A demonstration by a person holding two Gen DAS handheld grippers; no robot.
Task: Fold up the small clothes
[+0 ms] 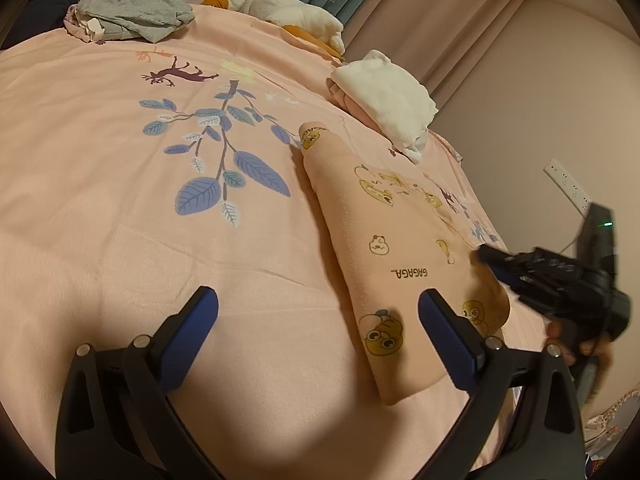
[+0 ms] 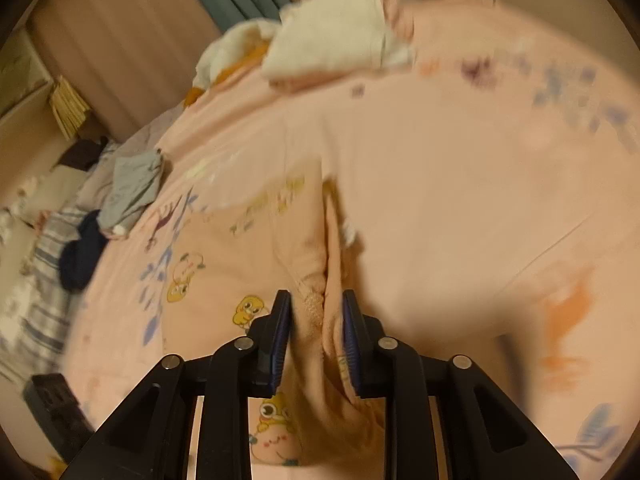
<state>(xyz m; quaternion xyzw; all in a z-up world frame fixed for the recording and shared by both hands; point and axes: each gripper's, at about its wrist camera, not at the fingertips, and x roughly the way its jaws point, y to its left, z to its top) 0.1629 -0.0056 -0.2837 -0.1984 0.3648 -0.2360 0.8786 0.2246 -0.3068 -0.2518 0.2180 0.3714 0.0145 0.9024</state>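
A peach garment [image 1: 384, 240] printed with cartoon chicks and "GAGAGA" lies folded into a long strip on the pink bedsheet [image 1: 120, 200]. My left gripper [image 1: 318, 304] hovers open over its near end, with its right finger above the cloth and its left finger over bare sheet. My right gripper [image 1: 486, 254], held by a hand [image 1: 560, 332], meets the garment's right edge. In the right wrist view that gripper [image 2: 316, 312] is shut on a bunched fold of the same garment [image 2: 240, 248], and the cloth rises between the blue pads.
A folded white and pink stack [image 1: 384, 96] sits near the bed's right edge. A grey clothes heap [image 1: 136, 12] and white-and-yellow fabric [image 1: 288, 12] lie at the far side. Dark navy clothing [image 2: 80, 256] lies beside the grey heap. A wall socket [image 1: 568, 184] is on the right.
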